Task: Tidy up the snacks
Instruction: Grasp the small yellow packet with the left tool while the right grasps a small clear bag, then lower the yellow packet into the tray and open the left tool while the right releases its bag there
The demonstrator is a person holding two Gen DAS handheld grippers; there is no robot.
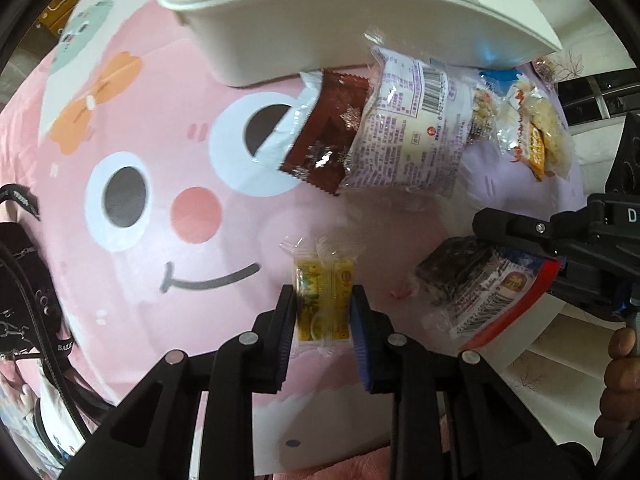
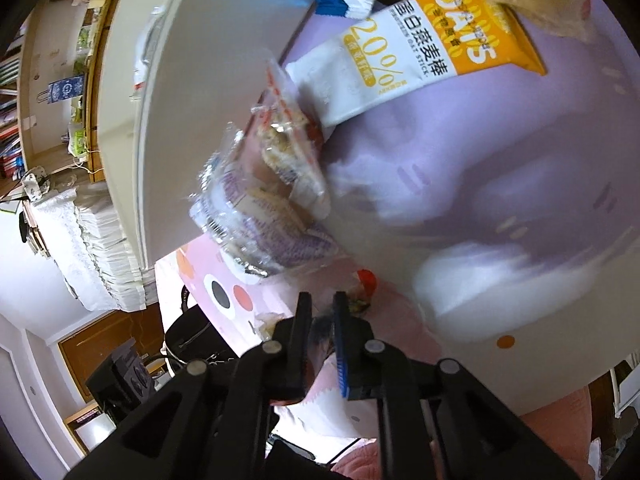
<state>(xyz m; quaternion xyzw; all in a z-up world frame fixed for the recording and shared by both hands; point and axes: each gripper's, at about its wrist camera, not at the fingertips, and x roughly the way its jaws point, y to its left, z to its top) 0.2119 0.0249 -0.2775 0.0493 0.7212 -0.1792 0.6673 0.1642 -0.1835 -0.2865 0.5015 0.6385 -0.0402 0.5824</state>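
- The left gripper [image 1: 323,316] is clamping its jaws on a small yellow candy packet [image 1: 323,304], the pads pressing the packet's two long sides while its clear crimped ends are sticking out above and below.
- The right gripper [image 2: 322,322] is holding its jaws nearly together on a dark snack; in its own view only a blurred dark scrap is showing in the narrow slit, but the left wrist view is showing the right gripper [image 1: 560,258] pinching a dark seaweed-like packet [image 1: 476,288] with a red-edged label and barcode.
- The left gripper is pointing steeply down at the pink cartoon-face cloth [image 1: 168,184] covering the surface; the right one is tilting down less steeply, and fingers [image 1: 618,364] of the person's hand are showing at the right edge of the left view.
- The left view is showing a white bin [image 1: 280,28] at the top, with a brown wrapper [image 1: 324,140], a white printed packet [image 1: 412,136] and a rice-cracker packet [image 1: 540,136] lying just below its wall.
- The right view alone is showing an orange-and-white oat stick pack [image 2: 432,60] beside the bin's wall [image 2: 208,92], plus shelves and a lace-covered stack in the room behind.
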